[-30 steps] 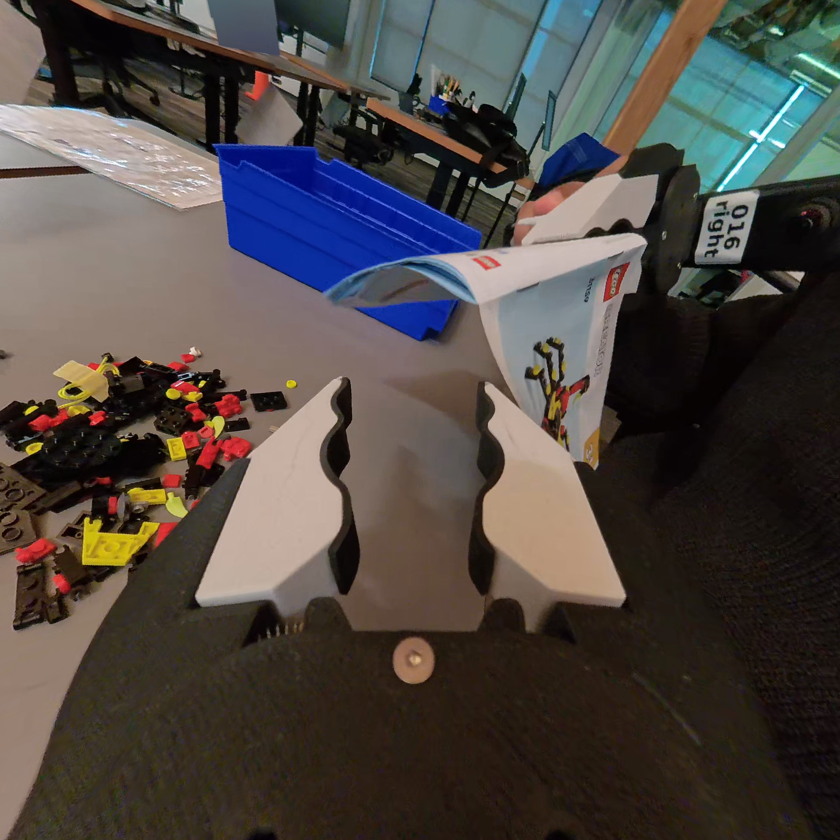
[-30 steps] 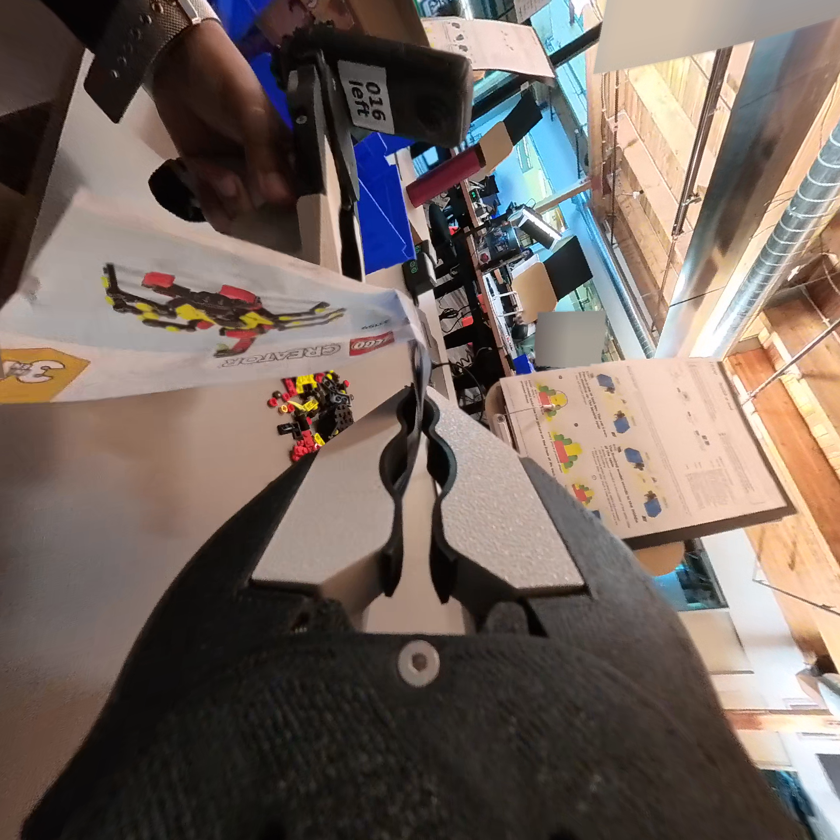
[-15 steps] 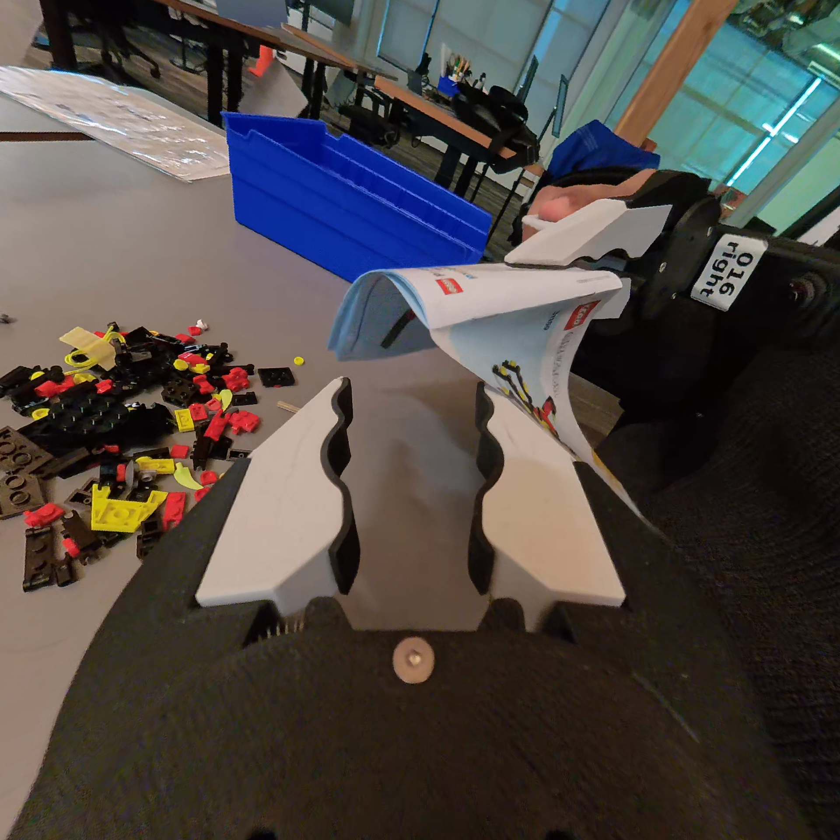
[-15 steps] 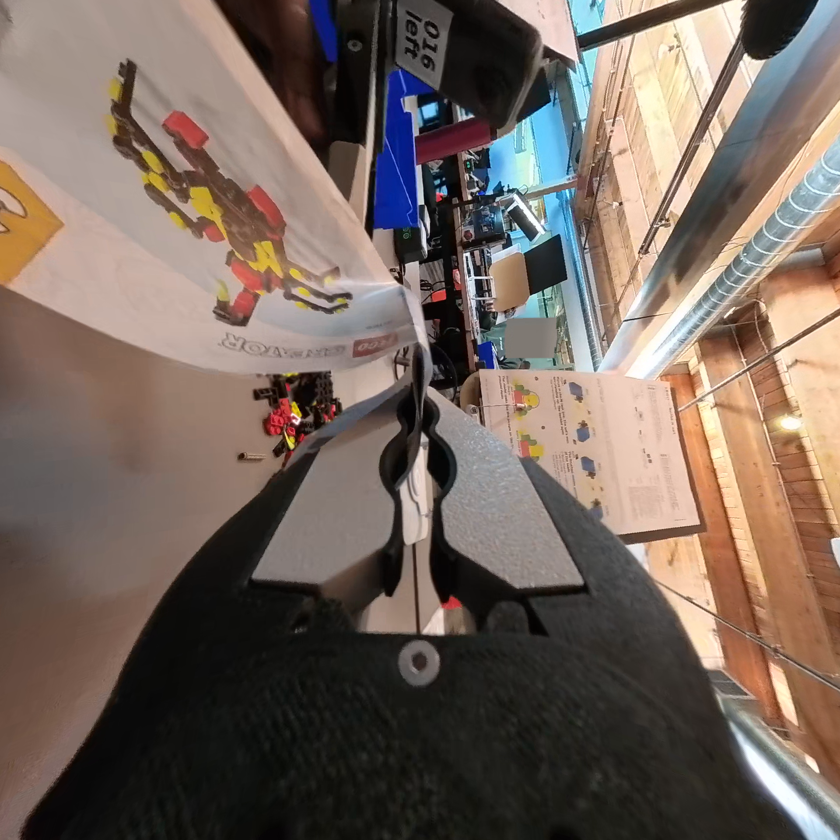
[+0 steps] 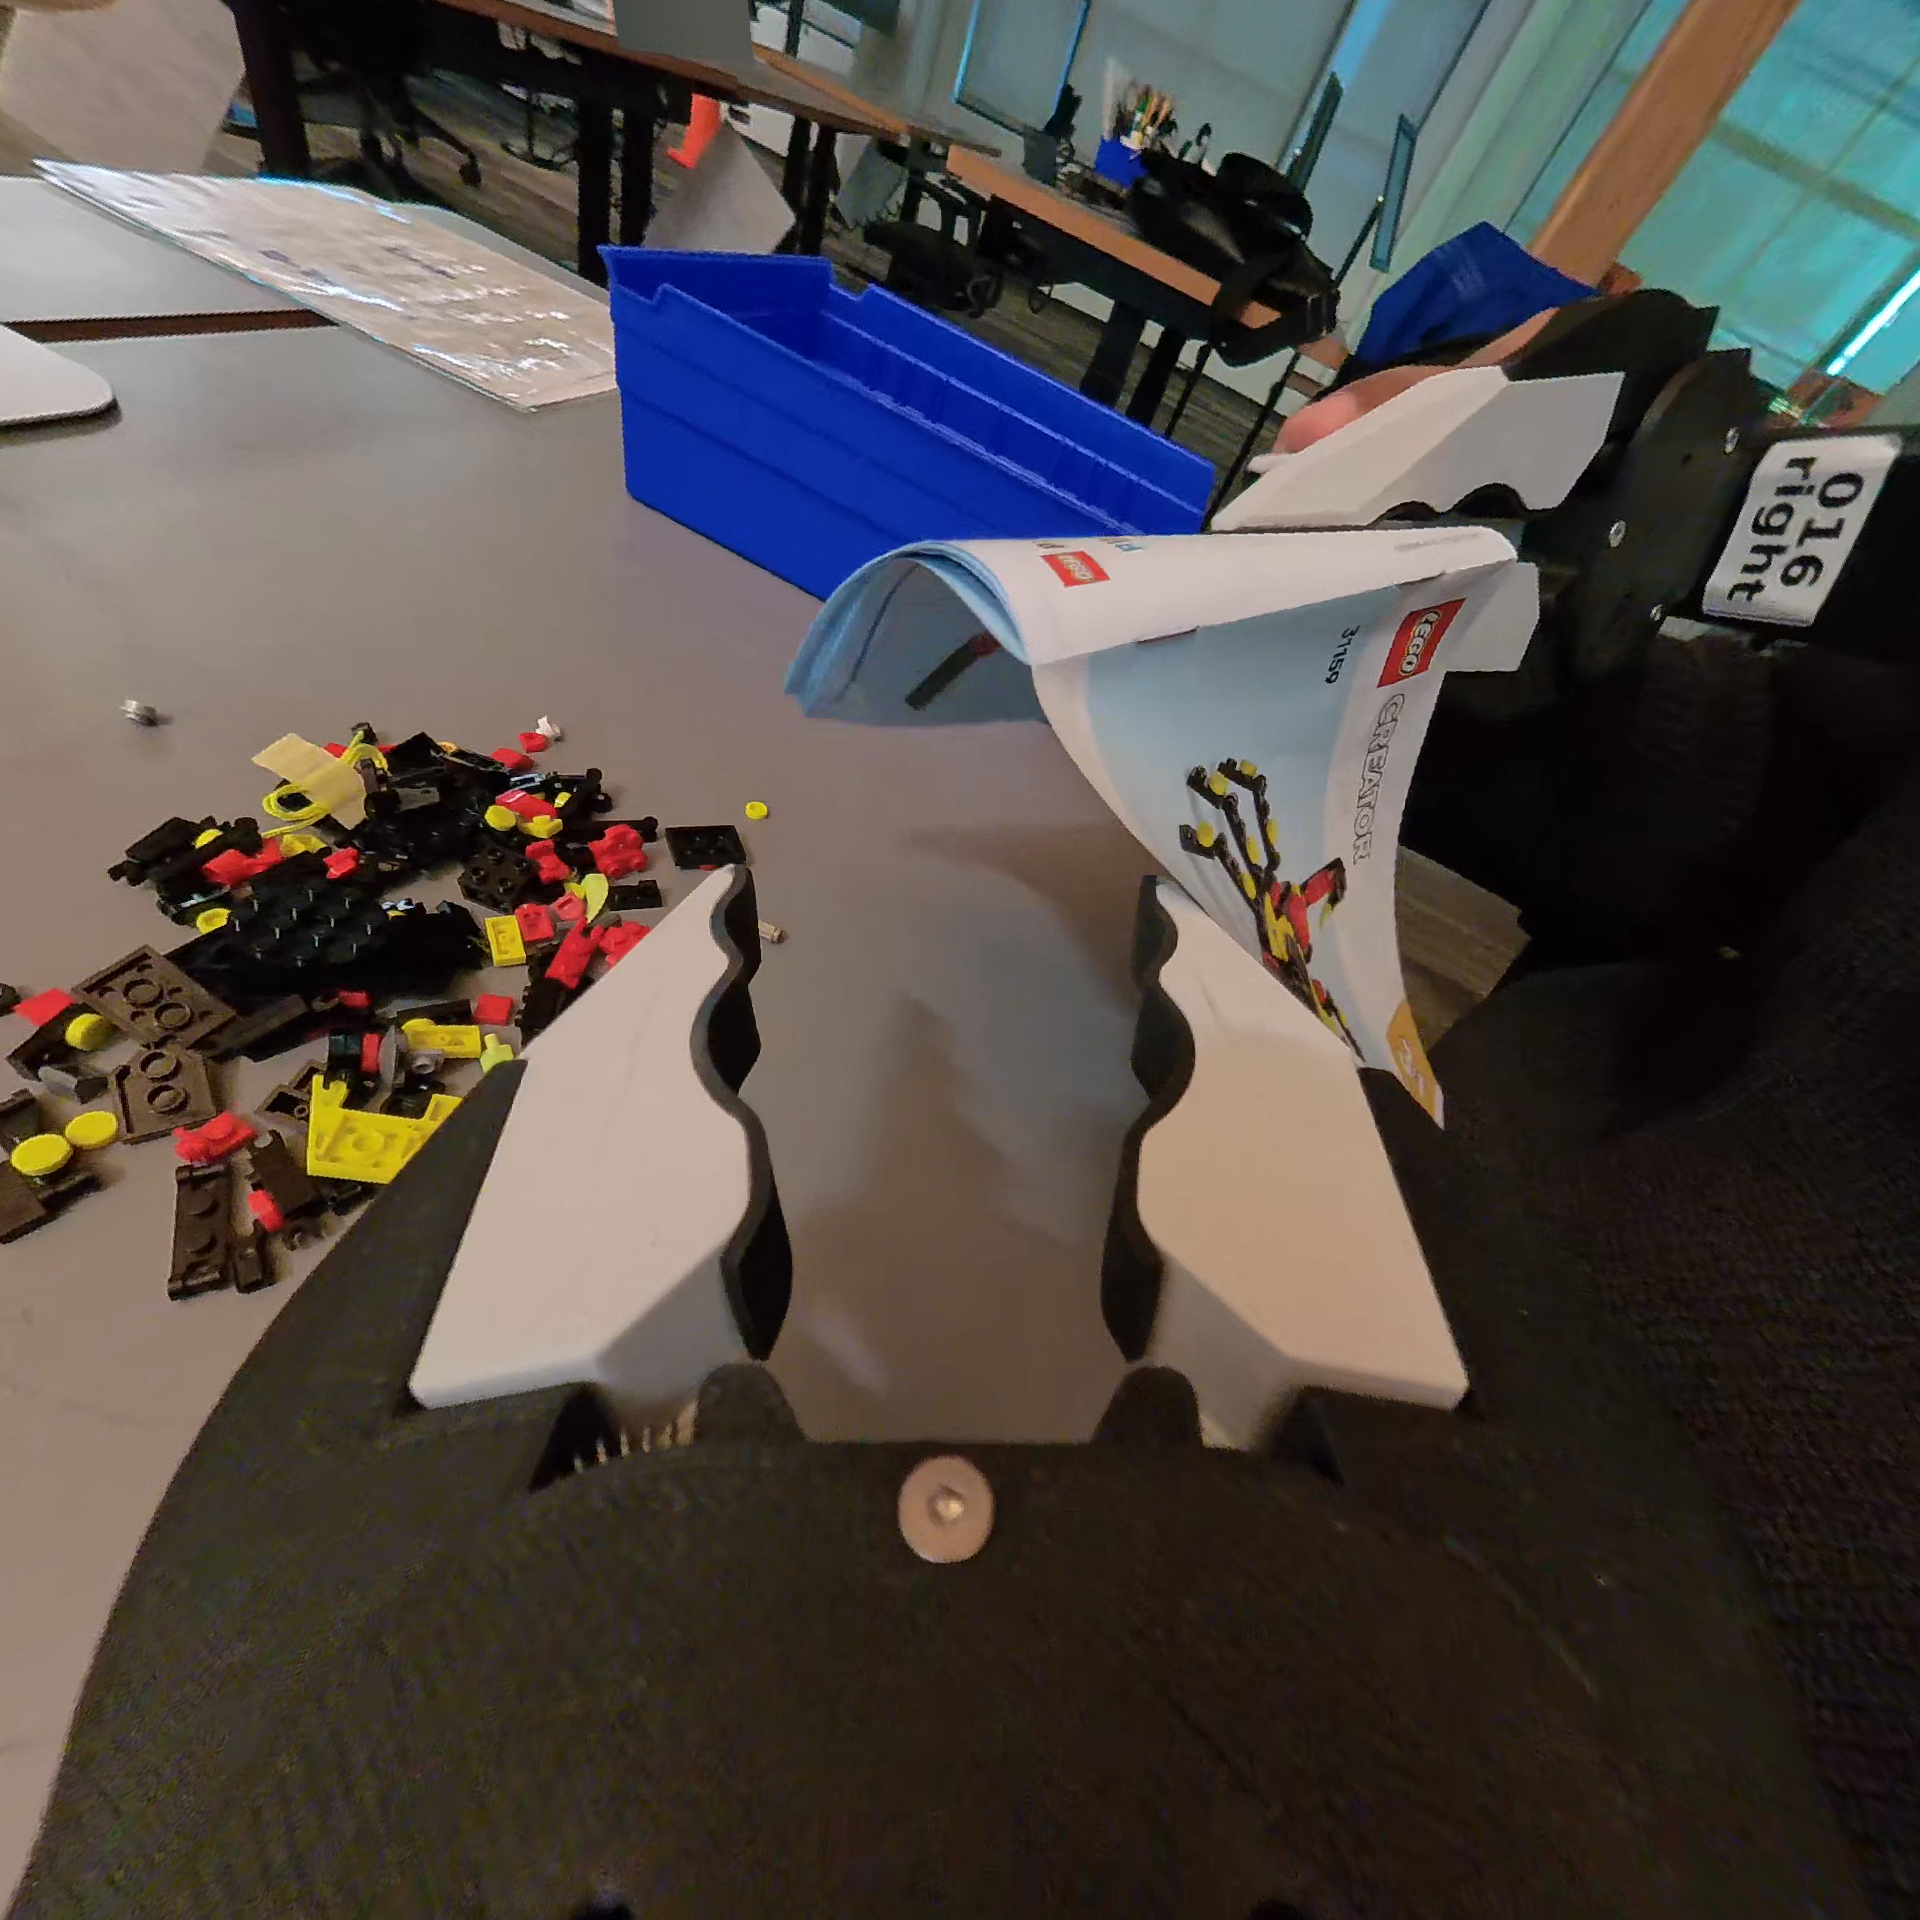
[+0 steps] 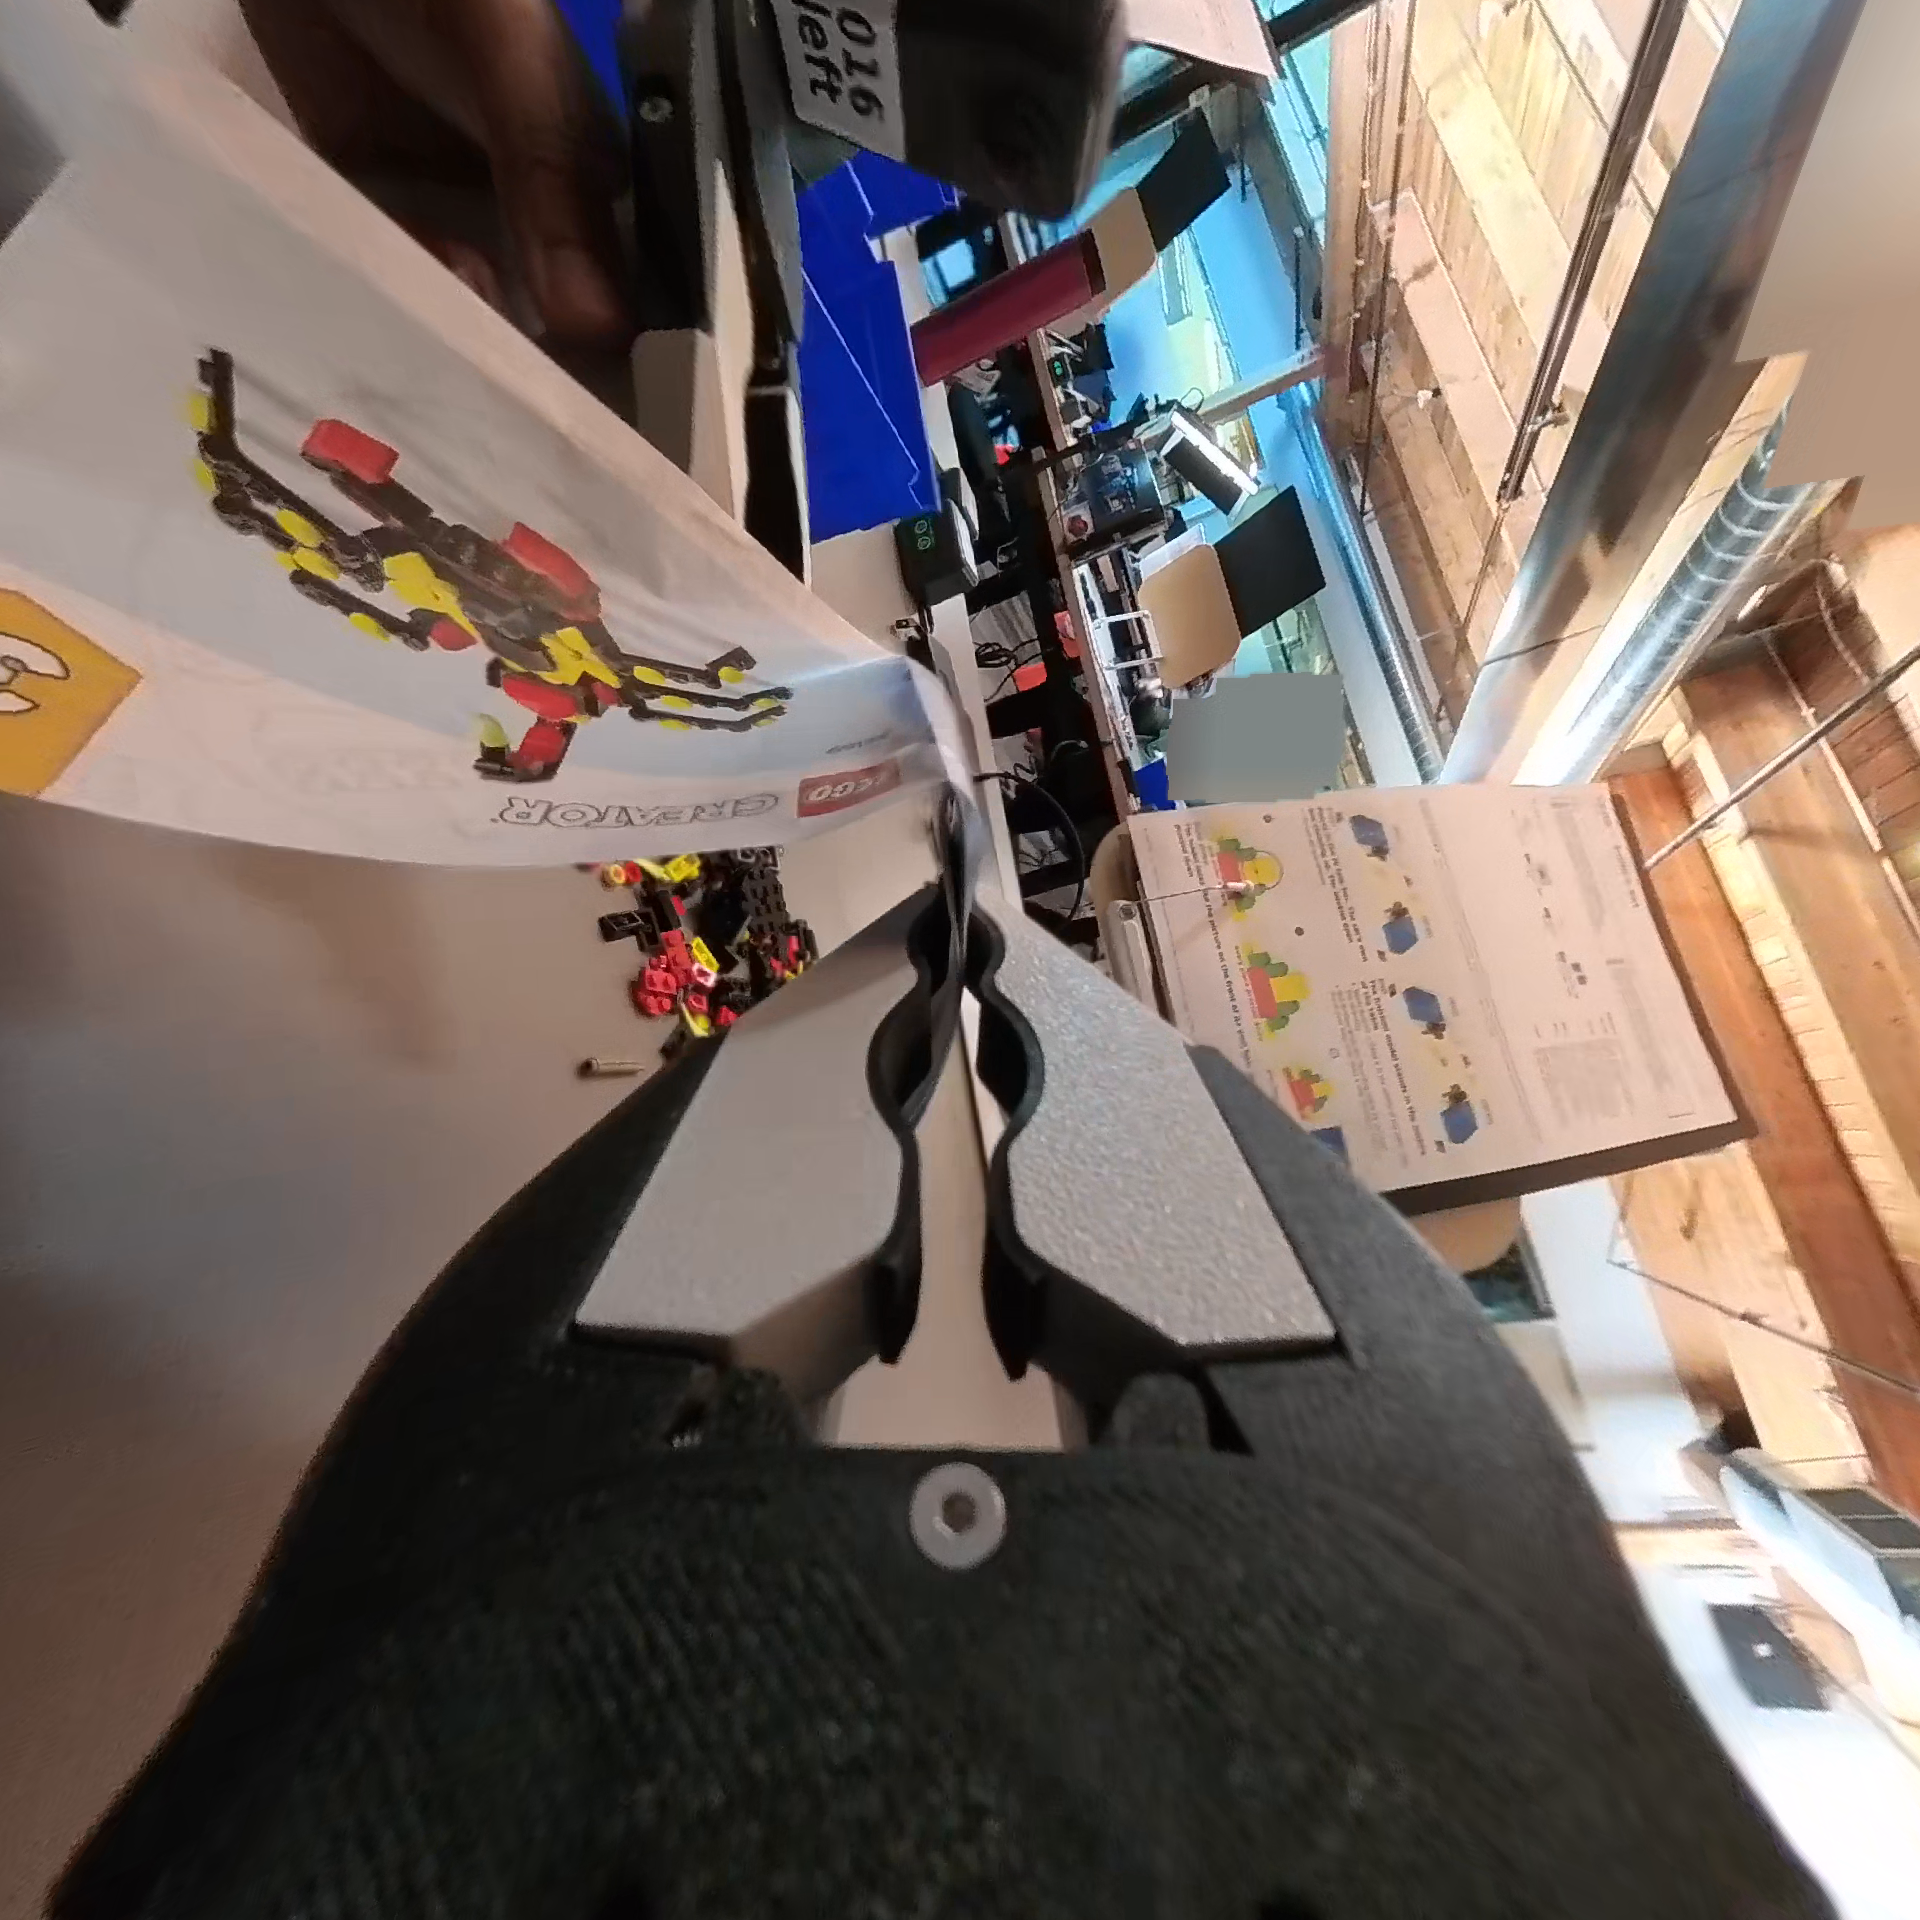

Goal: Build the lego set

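My right gripper (image 6: 961, 914) is shut on the edge of the instruction booklet (image 6: 416, 623) and holds it in the air, bent over. In the left wrist view the right gripper (image 5: 1382, 520) comes in from the right with the booklet (image 5: 1226, 675) hanging down over the table. My left gripper (image 5: 940, 904) is open and empty, low over the grey table (image 5: 364, 540); the booklet's cover hangs against its right finger (image 5: 1247, 1091). A pile of black, red and yellow lego pieces (image 5: 312, 956) lies on the table to the left, also in the right wrist view (image 6: 717, 945).
A blue plastic bin (image 5: 883, 416) stands on the table behind the booklet. A laminated sheet (image 5: 343, 270) lies at the far left. A printed instruction board (image 6: 1434, 987) shows in the right wrist view. A person's hand (image 6: 468, 135) holds the left gripper. Desks and chairs fill the room behind.
The right gripper has carried the booklet lower and leftwards, toward my left gripper; its cover now hangs against the left gripper's right finger. The left gripper stays open.
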Available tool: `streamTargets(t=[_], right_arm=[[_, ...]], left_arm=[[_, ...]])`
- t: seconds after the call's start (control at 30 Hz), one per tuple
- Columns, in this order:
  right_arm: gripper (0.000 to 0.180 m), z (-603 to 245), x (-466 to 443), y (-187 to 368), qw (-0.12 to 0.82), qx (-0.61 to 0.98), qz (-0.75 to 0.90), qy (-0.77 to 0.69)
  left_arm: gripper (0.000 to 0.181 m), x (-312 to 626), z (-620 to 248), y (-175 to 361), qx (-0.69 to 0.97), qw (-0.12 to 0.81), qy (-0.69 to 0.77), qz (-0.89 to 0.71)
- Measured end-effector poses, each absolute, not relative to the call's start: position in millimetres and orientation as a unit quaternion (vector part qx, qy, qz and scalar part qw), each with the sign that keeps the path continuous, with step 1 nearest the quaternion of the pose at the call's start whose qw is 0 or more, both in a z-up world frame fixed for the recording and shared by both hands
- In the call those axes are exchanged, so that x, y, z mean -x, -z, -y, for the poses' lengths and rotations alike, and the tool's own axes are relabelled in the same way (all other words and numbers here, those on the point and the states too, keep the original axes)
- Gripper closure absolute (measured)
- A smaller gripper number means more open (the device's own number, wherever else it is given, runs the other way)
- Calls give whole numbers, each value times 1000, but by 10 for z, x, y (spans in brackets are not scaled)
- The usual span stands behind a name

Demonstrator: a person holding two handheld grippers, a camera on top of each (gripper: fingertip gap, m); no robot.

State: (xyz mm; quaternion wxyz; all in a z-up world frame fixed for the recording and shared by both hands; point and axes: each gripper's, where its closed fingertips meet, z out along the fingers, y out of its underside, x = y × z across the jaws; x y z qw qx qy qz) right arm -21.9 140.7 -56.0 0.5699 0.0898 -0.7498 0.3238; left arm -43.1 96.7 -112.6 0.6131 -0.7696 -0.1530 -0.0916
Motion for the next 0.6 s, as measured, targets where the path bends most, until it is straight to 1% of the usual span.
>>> streamTargets(t=[0.03,0.1,0.17,0.3,0.37,0.47,0.53,0.57,0.6], right_arm=[[180,-1426,239,555,565,-78,752,-331],[180,-1476,297,566,534,-43,767,-354],[180,-1537,362,618,448,27,808,-382],[180,-1654,521,732,151,187,890,-387],[180,-1715,526,762,0,218,908,-359],[180,-1801,581,792,-188,280,892,-302],[180,-1747,650,769,-285,315,855,-299],[180,-1729,670,784,-318,320,844,-291],[180,-1733,709,832,-331,326,841,-277]], left_arm=[[110,432,-964,1116,768,615,92,153],[110,446,-962,1084,762,621,92,157],[109,456,-964,1013,749,635,100,164],[110,532,-955,860,704,667,137,203],[110,574,-951,816,688,676,153,216],[110,612,-942,805,681,678,161,225],[110,624,-930,845,686,673,158,227],[110,632,-923,867,689,670,156,228],[110,640,-917,888,692,667,154,230]])
